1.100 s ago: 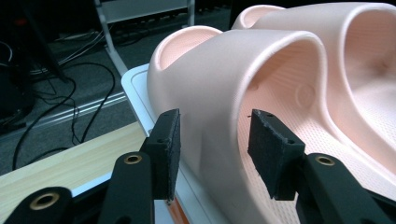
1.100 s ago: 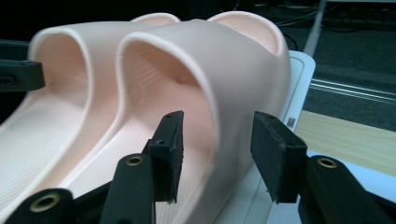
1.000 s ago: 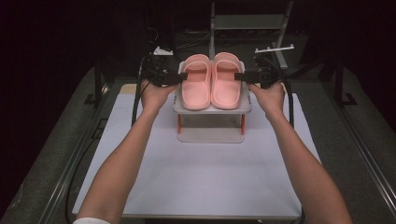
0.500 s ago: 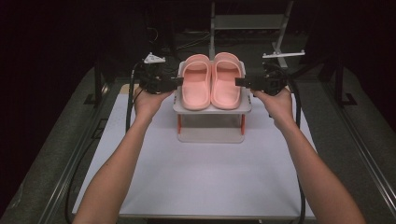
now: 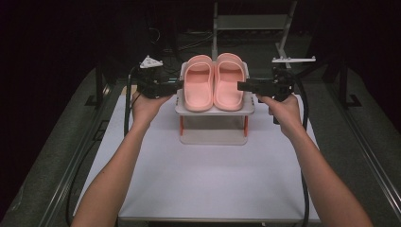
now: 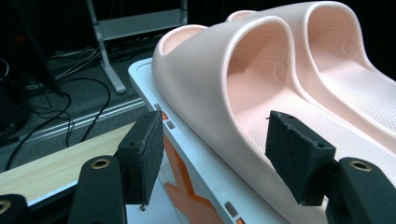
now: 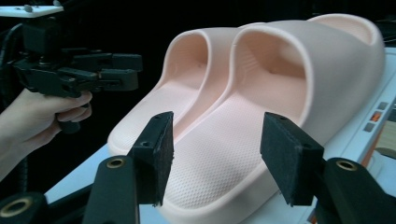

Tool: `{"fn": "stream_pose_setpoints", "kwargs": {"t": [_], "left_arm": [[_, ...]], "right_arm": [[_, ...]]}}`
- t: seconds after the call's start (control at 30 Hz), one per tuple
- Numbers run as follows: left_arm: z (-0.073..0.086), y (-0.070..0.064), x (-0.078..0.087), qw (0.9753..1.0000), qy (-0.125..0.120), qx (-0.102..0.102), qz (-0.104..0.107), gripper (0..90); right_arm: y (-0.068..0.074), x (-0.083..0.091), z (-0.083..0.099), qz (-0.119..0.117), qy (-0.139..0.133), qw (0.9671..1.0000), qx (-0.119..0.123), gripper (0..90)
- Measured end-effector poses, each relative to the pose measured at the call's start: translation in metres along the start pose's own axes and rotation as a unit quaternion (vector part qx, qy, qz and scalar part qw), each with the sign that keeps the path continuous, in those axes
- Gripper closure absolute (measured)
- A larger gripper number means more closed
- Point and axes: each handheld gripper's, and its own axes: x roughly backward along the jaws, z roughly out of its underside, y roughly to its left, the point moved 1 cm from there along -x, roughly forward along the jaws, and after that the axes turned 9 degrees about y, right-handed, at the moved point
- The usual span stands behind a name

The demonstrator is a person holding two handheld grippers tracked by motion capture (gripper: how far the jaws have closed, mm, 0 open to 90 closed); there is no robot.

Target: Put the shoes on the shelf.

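The left gripper (image 5: 177, 85) was held at the left edge of a small white stand (image 5: 213, 111), its jaws spread apart with nothing between them, pointing inward at the left pink slipper (image 5: 198, 84). In the left gripper view the two black pads (image 6: 148, 154) stood wide open on either side of that slipper's outer wall, near it but not touching, above the stand's white rim (image 6: 201, 154). The right gripper (image 5: 242, 86) came in from the opposite side, likewise open and empty, its tips just beside the outer edge of the right pink slipper (image 5: 229, 82). In the right gripper view its pads (image 7: 290, 158) framed the heel end of the nearer slipper (image 7: 261, 126) without closing on it, and the other gripper (image 7: 126, 70) showed farther off, held in a hand (image 7: 32, 121). The two slippers lay side by side, touching along their inner edges, flat on the top shelf of the stand, toes pointing away from the person. The stand sat toward the far middle of the white table (image 5: 213, 184), and both forearms reached in from the near edge.
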Motion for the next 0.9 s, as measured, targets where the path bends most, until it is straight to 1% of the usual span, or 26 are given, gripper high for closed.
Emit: {"fn": "stream_pose_setpoints", "kwargs": {"t": [0.07, 0.17, 0.2, 0.33, 0.43, 0.5, 0.63, 0.7, 0.77, 0.83, 0.87, 0.9], "left_arm": [[0.003, 0.0, 0.002, 1.0, -0.001, 0.002, -0.003, 34.7], [0.008, 0.0, 0.007, 1.0, -0.004, 0.0, -0.007, 34.4], [0.009, 0.0, 0.008, 1.0, -0.004, -0.001, -0.009, 34.0], [0.014, 0.001, 0.012, 1.0, -0.004, 0.003, -0.006, 33.2], [0.017, 0.003, 0.014, 0.9999, -0.006, 0.007, -0.005, 32.6], [0.019, 0.003, 0.015, 1.0, -0.007, 0.005, -0.005, 32.4], [0.021, 0.003, 0.017, 0.9999, -0.011, 0.004, -0.004, 31.8], [0.021, 0.003, 0.019, 0.9999, -0.013, 0.005, -0.002, 31.3], [0.022, 0.003, 0.02, 0.9999, -0.017, 0.003, -0.001, 30.9], [0.023, 0.002, 0.022, 0.9998, -0.019, 0.001, 0.001, 30.5], [0.023, 0.002, 0.023, 0.9998, -0.019, 0.001, 0.0, 30.2], [0.024, 0.002, 0.023, 0.9998, -0.019, 0.001, 0.0, 30.0]], "right_arm": [[0.001, 0.0, 0.002, -0.008, 0.003, 1.0, 0.0, 42.6], [0.003, -0.001, 0.005, -0.005, 0.016, 0.9998, 0.011, 41.2], [0.005, -0.002, 0.006, -0.008, 0.019, 0.9997, 0.015, 40.8], [0.012, -0.001, 0.007, -0.011, 0.025, 0.9993, 0.027, 40.4], [0.016, 0.0, 0.008, -0.016, 0.03, 0.9989, 0.032, 40.1], [0.019, 0.001, 0.009, -0.017, 0.031, 0.9988, 0.034, 40.1], [0.022, 0.002, 0.011, -0.017, 0.032, 0.9987, 0.035, 40.0], [0.024, 0.002, 0.012, -0.022, 0.03, 0.9988, 0.033, 40.1], [0.025, 0.001, 0.016, -0.026, 0.02, 0.9989, 0.034, 41.3], [0.025, -0.001, 0.021, -0.026, 0.036, 0.9985, 0.032, 39.4], [0.026, -0.002, 0.024, -0.027, 0.035, 0.9985, 0.032, 40.1], [0.026, -0.002, 0.027, -0.03, 0.028, 0.9986, 0.032, 41.0]]}}
